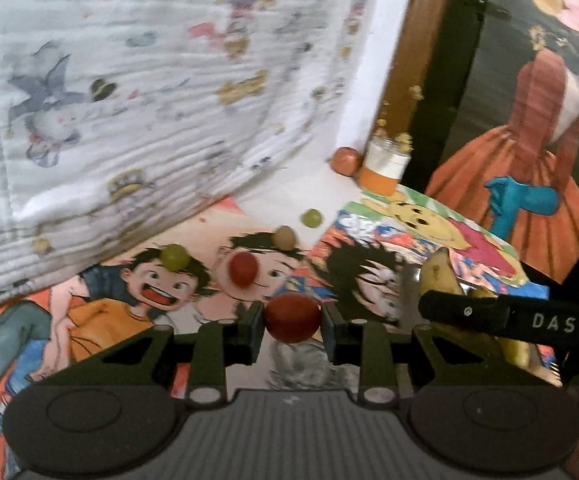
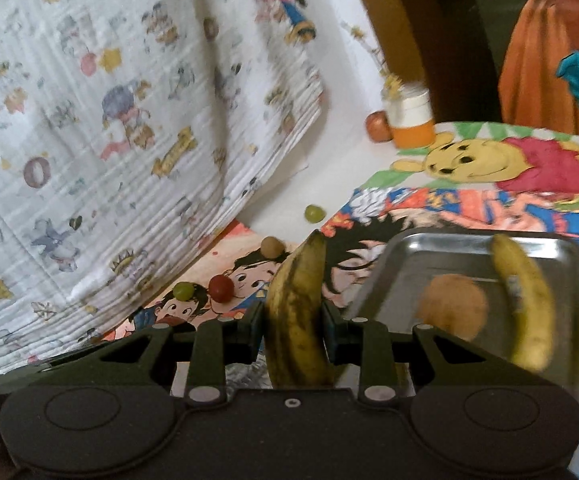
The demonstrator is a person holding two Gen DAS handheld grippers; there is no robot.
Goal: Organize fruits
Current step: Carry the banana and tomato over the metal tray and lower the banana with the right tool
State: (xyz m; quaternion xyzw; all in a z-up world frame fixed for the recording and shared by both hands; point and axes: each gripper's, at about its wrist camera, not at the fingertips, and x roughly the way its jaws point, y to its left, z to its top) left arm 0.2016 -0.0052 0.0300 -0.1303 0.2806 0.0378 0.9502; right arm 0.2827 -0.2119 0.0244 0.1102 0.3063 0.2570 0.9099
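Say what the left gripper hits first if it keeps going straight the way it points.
Probably the red grape lying on the cartoon mat, just ahead of the left gripper, which is shut on a red fruit. Depth is unclear; it might pass over and reach the brown round fruit.

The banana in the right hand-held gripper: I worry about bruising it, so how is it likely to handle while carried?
The banana shows dark blotches, so it is probably ripe and soft; the pressing pads may dent it. It is clamped near its middle by the right hand-held gripper, so it should balance fairly well. Its curved skin could let it pivot if swung fast.
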